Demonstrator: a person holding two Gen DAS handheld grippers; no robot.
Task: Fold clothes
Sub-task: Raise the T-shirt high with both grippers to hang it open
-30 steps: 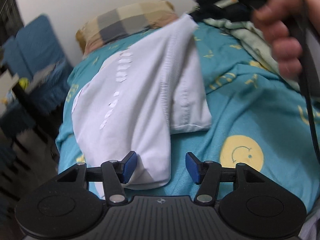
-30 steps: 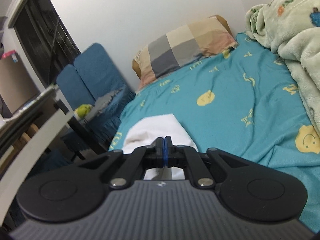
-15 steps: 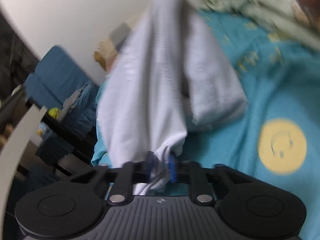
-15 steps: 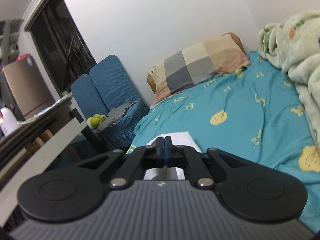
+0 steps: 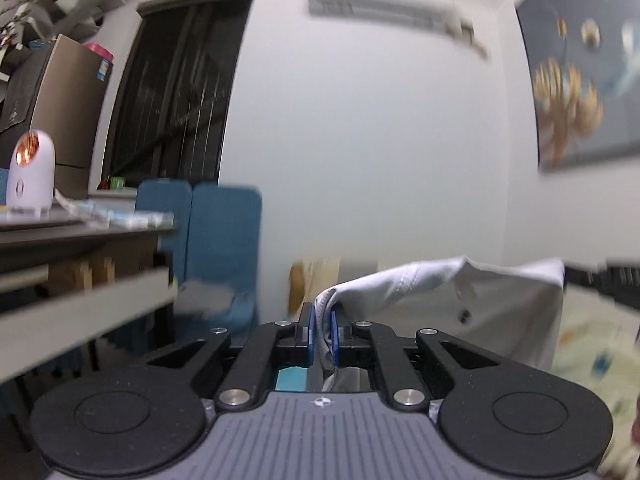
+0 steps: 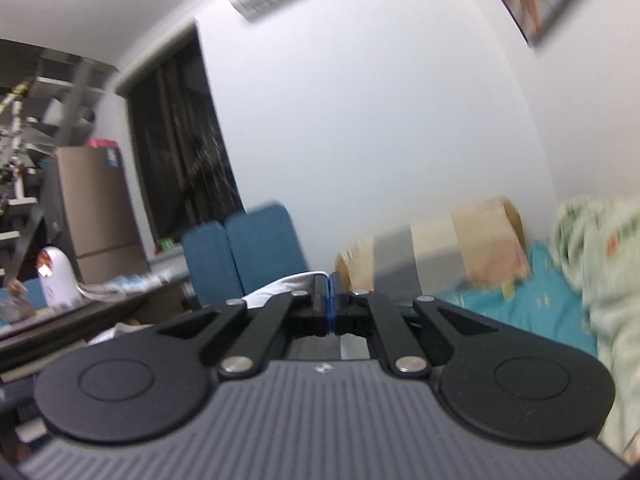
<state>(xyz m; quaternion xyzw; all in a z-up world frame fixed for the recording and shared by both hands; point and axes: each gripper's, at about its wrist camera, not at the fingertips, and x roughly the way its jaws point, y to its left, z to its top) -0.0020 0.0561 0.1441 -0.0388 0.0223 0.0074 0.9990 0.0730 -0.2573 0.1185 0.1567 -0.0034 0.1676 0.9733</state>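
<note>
A white garment (image 5: 460,308) hangs in the air, spread wide in the left wrist view. My left gripper (image 5: 323,336) has one bunched corner between its blue pads; its jaws are still closing on it and the pads press the cloth. The far corner reaches a blurred dark shape at the right edge, my right gripper (image 5: 600,280). In the right wrist view my right gripper (image 6: 329,300) is shut, with white garment (image 6: 276,290) cloth spilling out to the left of its tips. Both grippers point level at the wall.
A blue chair (image 5: 216,232) stands by the wall, next to a dark desk (image 5: 80,232) with a white lamp (image 5: 30,176). The bed's teal sheet (image 6: 532,304), a checked pillow (image 6: 448,248) and a pale green blanket (image 6: 600,280) lie below right.
My left gripper closed on the garment's edge. Both grippers rose and levelled, so the views swung from the bed to the wall. The garment lifted off the bed.
</note>
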